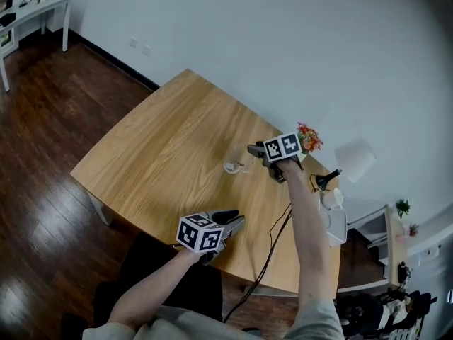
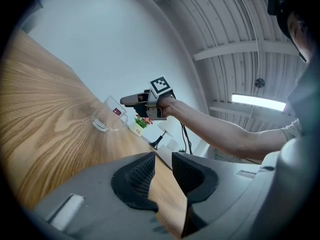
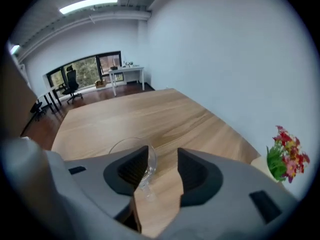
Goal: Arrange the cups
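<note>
A clear glass cup (image 1: 232,166) with a handle stands upright on the wooden table (image 1: 170,133), right of its middle. My right gripper (image 1: 253,149) points down at it from the right, just above the rim. In the right gripper view the cup (image 3: 125,145) sits partly behind the left jaw; the right gripper (image 3: 163,154) is open, its pads apart and pressing on nothing. My left gripper (image 1: 237,219) hovers near the table's front edge, well short of the cup (image 2: 107,118). The left gripper (image 2: 163,156) holds nothing, with a narrow gap between its jaws.
A small pot of red and orange flowers (image 1: 308,139) stands at the table's right edge. Beside it are a white desk lamp (image 1: 352,160) and a white object (image 1: 334,222). A black cable (image 1: 272,239) runs to the front edge. Dark wooden floor (image 1: 49,119) surrounds the table.
</note>
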The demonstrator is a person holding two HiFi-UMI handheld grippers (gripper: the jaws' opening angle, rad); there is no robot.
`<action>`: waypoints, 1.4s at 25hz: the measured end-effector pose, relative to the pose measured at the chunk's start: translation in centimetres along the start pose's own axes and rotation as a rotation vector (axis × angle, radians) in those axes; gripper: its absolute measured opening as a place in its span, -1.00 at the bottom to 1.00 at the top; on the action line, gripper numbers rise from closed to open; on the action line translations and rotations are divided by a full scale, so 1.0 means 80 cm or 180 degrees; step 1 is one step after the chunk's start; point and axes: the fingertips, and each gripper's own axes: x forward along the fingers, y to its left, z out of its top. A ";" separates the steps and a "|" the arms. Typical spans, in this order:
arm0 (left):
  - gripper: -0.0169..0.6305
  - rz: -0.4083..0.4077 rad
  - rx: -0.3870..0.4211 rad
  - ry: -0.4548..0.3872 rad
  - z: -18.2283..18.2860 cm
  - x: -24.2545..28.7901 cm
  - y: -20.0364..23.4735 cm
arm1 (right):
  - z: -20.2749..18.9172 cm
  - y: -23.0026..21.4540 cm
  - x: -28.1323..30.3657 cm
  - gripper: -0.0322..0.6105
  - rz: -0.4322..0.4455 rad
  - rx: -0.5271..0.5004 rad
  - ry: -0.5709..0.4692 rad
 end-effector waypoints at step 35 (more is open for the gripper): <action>-0.64 -0.0993 0.0038 0.0791 -0.126 0.158 -0.134 | -0.359 -0.110 -0.311 -0.78 -0.0573 0.1194 0.0215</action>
